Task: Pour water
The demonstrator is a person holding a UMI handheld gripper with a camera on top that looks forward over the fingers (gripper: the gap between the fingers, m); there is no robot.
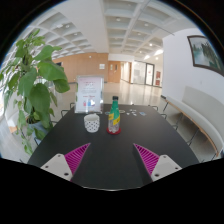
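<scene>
My tongs (111,161) gape wide and empty above the dark table (110,172); the bottle (114,116) stands well beyond them, just right of the white cup (92,123); probably rigid, smooth, top-heavy, best gripped mid-body

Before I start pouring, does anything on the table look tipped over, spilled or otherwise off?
Nothing stands out. The bottle and the cup both stand upright, side by side on the dark table, with no spill visible. The gripper has its jaws open, short of both.
</scene>
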